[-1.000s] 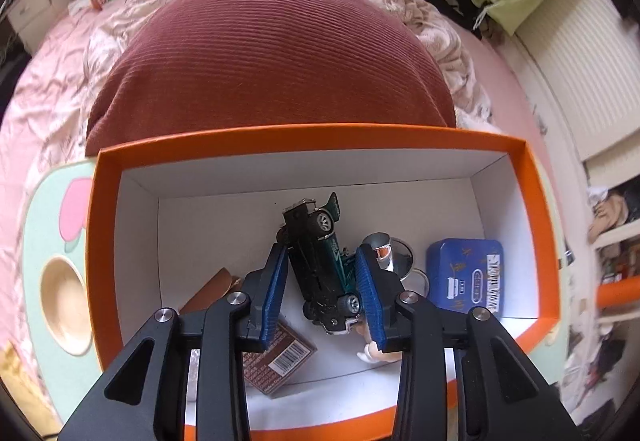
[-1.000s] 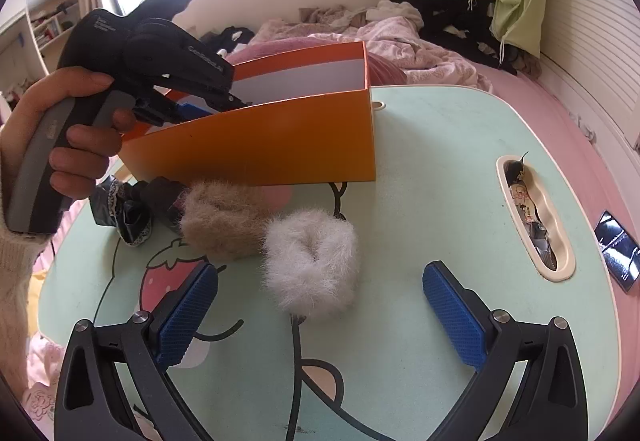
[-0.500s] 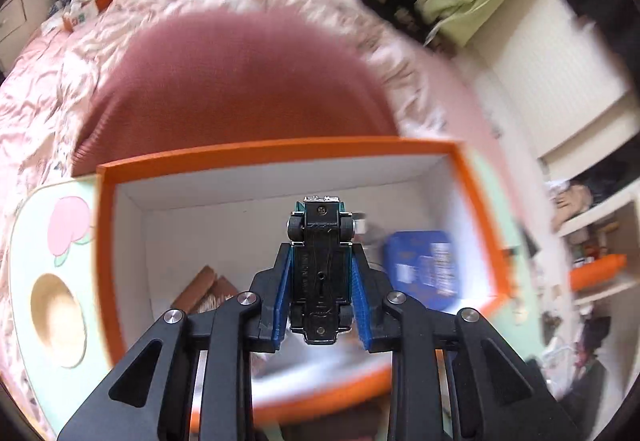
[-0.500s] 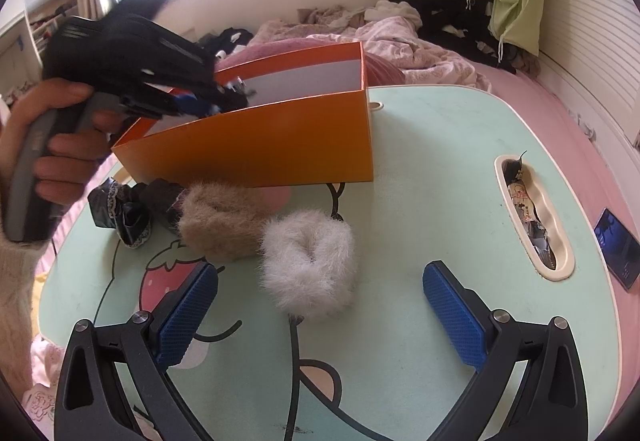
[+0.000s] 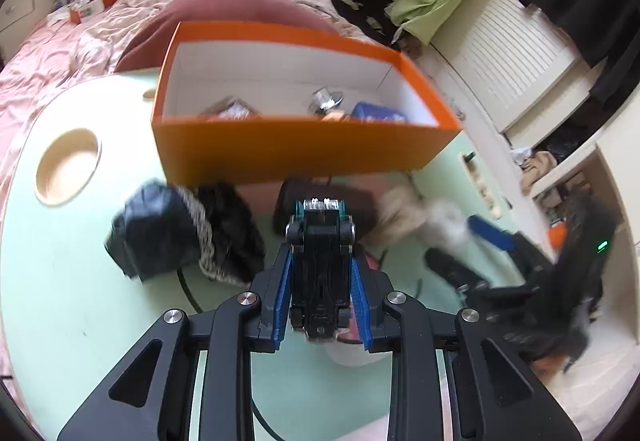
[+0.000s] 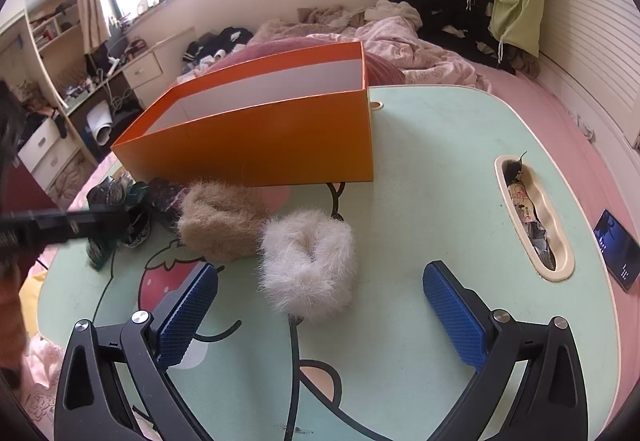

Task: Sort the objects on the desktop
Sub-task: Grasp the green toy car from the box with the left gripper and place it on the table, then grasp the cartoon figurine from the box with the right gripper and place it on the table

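Note:
My left gripper (image 5: 320, 255) is shut on a dark green toy car (image 5: 320, 277), which sits underside up between the blue pads. It hangs over the table just in front of the orange box (image 5: 296, 155). In the box lie a blue tin (image 5: 378, 112), a shiny metal piece (image 5: 326, 101) and a brown packet (image 5: 230, 109). My right gripper (image 6: 320, 301) stands open low over the table, with a white fluffy scrunchie (image 6: 308, 261) just ahead of its pads and a beige one (image 6: 220, 221) to the left. In the right wrist view the left gripper is only a dark blur at the left edge.
Dark fabric scrunchies (image 5: 160, 233) lie left of the car, in front of the box. The mint table has a round recess (image 5: 68, 165) and an oblong slot (image 6: 532, 217) filled with small bits. A phone (image 6: 616, 249) lies beyond the right edge. A bed with a maroon cushion (image 5: 224, 13) lies behind.
The left gripper closed on the toy car inside the box, lifted it out and drew back over the near side of the table. The right gripper stayed still and open.

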### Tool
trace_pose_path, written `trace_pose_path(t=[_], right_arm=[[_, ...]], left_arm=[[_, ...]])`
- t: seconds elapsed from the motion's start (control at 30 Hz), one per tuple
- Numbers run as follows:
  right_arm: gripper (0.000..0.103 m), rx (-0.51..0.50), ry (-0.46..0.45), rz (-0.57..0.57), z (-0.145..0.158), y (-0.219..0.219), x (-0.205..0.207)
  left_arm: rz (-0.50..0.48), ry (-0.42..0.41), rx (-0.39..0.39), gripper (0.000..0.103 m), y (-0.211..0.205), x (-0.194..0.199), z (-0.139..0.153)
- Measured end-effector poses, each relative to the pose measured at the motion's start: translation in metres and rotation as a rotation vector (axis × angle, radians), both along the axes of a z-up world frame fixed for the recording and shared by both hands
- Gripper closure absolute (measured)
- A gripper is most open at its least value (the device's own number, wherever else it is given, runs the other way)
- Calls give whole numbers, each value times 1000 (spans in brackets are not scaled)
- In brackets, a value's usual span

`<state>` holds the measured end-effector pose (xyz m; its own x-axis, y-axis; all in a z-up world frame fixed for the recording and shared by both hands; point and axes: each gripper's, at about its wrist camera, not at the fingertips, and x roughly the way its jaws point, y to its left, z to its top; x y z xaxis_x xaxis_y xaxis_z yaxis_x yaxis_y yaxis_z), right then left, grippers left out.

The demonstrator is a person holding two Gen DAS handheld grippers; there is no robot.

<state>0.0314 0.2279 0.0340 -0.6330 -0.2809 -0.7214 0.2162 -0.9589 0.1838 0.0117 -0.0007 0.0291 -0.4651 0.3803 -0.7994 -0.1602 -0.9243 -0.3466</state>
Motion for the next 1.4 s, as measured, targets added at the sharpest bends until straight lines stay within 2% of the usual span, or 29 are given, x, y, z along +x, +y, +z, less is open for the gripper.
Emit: trace_pose_path(t=[0.1,0.2,0.33,0.47,0.53,0.63,0.73,0.87,0.93,0.97,1.07,1.17,1.2,1.23,1.3,1.33,1.4], right_arm=[[0,-2,1,0,0,0,0],[0,-3,0,0,0,0,0],[0,-2,0,0,0,0,-1],[0,-2,1,0,0,0,-1],[0,-4,1,1,0,1,-1],[0,-11,3,5,1,2,0],[0,-13,4,10,2,1,0],[0,-16,12,12,3,1,-1],[0,-13,26,13,6,0,0],[1,-12,47,16,11,0,2],[4,-17,118,55,38,-5,7],[4,1,180,109,86,-20,-3],[4,7,164,135,101,-27,-13],[4,0,111,166,112,-36,-32],[4,-37,-12,206,116,-48,-67],[7,-56,-89,217,112,-56,-90],[20,-60,-217,206,95,-69,-122]], left_arm=[[39,6,-19,74,1,-1,-11],[22,-3,-33,72,2,-1,-14],[14,87,-85,68,5,18,-1],[27,199,-191,33,3,44,19],[23,234,-248,26,0,59,19],[6,205,-312,24,-7,65,0],[4,113,-309,24,-10,56,-22],[-32,133,-306,18,-1,56,-26],[-35,130,-304,7,-1,54,-29],[-34,122,-305,0,1,53,-30],[-36,122,-298,0,-1,55,-31],[-36,125,-299,0,0,55,-31],[-36,125,-299,0,1,55,-31],[-36,125,-299,0,1,54,-31],[-37,126,-299,0,1,54,-31],[-37,125,-299,0,1,54,-31],[-37,125,-298,0,1,54,-31]])
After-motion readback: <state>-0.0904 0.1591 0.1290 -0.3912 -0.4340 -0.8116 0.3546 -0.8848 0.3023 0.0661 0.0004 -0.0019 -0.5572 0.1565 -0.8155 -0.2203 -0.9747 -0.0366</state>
